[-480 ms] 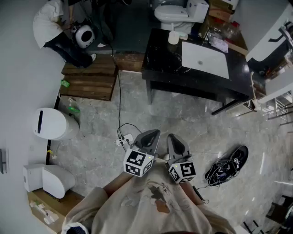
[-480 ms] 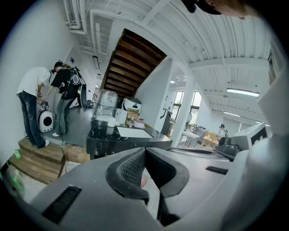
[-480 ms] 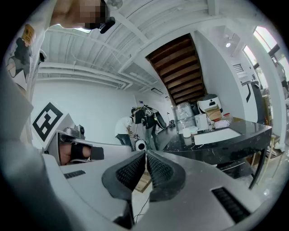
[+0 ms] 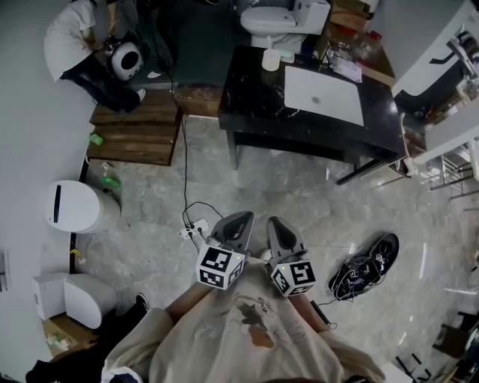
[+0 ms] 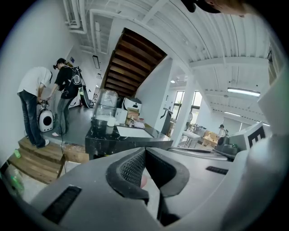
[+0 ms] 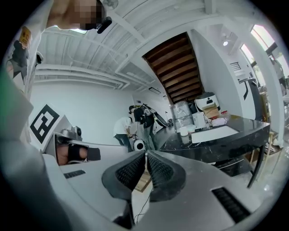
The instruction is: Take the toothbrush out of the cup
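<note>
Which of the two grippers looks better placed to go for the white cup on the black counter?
Right, but barely. The left gripper and right gripper are both shut, held close to the body, far from the cup on the counter; the right one lines up with it slightly better.

There are two grippers: the left gripper [image 4: 247, 216] and the right gripper [image 4: 272, 221]. Far away stands one black counter [image 4: 254, 112], with one white basin [image 4: 323, 96] and one white cup [image 4: 270, 59]. There are three toilets: a far toilet [image 4: 271, 20], a left toilet [image 4: 71, 206] and a near-left toilet [image 4: 75, 298]. One wooden platform [image 4: 135, 135] lies far left.
</note>
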Available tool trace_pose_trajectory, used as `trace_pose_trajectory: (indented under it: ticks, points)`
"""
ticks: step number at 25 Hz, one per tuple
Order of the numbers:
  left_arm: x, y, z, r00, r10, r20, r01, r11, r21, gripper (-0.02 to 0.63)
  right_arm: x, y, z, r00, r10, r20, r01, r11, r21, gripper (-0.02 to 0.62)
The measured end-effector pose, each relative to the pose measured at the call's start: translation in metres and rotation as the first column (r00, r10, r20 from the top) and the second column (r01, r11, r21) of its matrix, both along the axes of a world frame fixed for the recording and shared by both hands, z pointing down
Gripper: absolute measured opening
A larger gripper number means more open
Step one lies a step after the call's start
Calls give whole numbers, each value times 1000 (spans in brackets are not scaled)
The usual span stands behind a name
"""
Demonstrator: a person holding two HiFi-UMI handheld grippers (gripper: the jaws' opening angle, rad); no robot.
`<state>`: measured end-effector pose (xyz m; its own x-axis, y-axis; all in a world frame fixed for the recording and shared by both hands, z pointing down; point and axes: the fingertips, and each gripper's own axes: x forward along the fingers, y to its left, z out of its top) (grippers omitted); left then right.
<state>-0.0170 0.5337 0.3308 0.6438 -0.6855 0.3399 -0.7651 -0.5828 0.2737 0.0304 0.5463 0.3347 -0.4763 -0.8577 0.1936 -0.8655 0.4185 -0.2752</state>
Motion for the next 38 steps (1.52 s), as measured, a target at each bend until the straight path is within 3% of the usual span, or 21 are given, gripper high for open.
trace_pose_trajectory:
  ticks: [11, 16, 22, 31, 34, 38]
  points:
    - [-29, -19, 3, 1000, 5, -9, -5, 1000, 1, 15, -25, -22, 7, 1000, 19, 18, -18, 1000, -26, 28]
    - [-74, -27, 2, 1000, -22, -20, 22, 1000, 0, 15, -57, -32, 13, 999, 37, 11, -36, 998, -52, 28]
    - [-116, -39, 15, 994, -54, -91, 48, 996, -70, 15, -98, -39, 18, 999, 30, -29, -32, 998, -62, 28]
    - [-105, -67, 39, 995, -32, -95, 20, 992, -121, 15, -98, -67, 37, 998, 24, -55, -31, 993, -116, 28]
    - [-92, -86, 44, 998, -14, -65, 6, 993, -117, 15, -91, -95, 43, 999, 1, -44, -7, 992, -126, 28]
    - [-86, -137, 44, 997, -61, -47, 55, 990, -130, 15, -78, -147, 41, 1000, -20, -15, 18, 992, -122, 28]
